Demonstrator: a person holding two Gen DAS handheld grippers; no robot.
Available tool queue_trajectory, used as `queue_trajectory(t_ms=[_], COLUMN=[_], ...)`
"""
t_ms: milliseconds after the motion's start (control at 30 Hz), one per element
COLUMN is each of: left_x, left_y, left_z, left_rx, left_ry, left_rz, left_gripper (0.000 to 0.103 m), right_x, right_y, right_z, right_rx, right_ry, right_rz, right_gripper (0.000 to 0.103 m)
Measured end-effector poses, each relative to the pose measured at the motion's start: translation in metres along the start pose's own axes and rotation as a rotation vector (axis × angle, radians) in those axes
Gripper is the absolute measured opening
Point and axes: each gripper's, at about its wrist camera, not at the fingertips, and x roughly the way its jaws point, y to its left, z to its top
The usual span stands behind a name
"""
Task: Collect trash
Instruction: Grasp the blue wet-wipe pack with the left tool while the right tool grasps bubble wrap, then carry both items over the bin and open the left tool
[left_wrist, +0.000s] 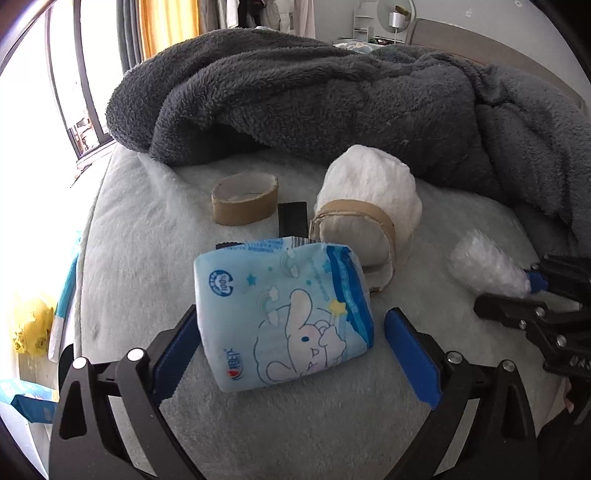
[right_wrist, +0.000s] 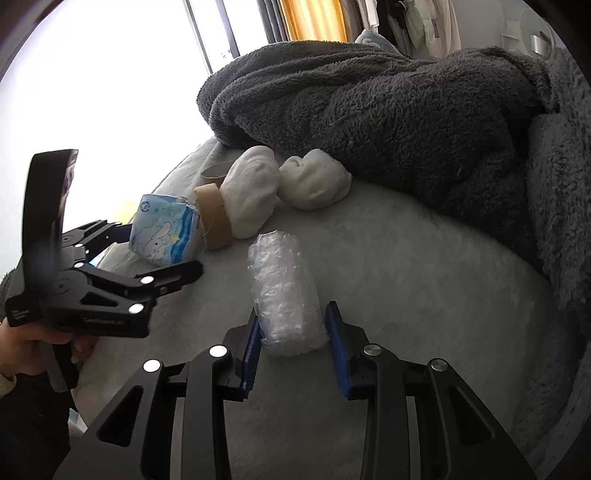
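A light blue tissue packet (left_wrist: 284, 317) with a cartoon rabbit lies on the pale bed cover, between the blue pads of my open left gripper (left_wrist: 291, 332); the left pad is against it, the right pad stands apart. It also shows in the right wrist view (right_wrist: 164, 232). A roll of clear bubble wrap (right_wrist: 286, 291) lies between the pads of my right gripper (right_wrist: 295, 325); both pads sit close to its sides. The same roll shows in the left wrist view (left_wrist: 487, 267). Two cardboard tape cores (left_wrist: 244, 199) (left_wrist: 360, 236) lie beyond the packet.
A white rolled cloth (left_wrist: 373, 184) sits behind the nearer core, a second one (right_wrist: 316, 182) beside it. A dark grey fleece blanket (left_wrist: 314, 96) is heaped at the back. A small black object (left_wrist: 293, 218) lies between the cores. The bed edge and a window are to the left.
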Motion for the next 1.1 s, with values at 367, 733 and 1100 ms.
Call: queue_trajectory(t_ms=[367,733,1100], left_x=[-0.003,-0.027,-0.054], left_y=[0.007,0.034,0.092], left_z=[0.000,0.002,0.001], left_rx=[-0.024,-0.042,-0.142], left_ry=[-0.001,-0.035,-0.088], left_rz=[-0.006,-0.051,-0.070], left_gripper=[0.080,0.071,0.071], right_x=[-0.018,-0.014,-0.014], right_y=[0.007,0.037,0.095], right_z=[0.008,0.029,0.069], right_rx=[0.038,0.028,0.009], right_ry=[-0.031,-0.033,-0.086], right_rz=[-0.005,-0.008,0.054], right_gripper=[0.034,0.034,0.034])
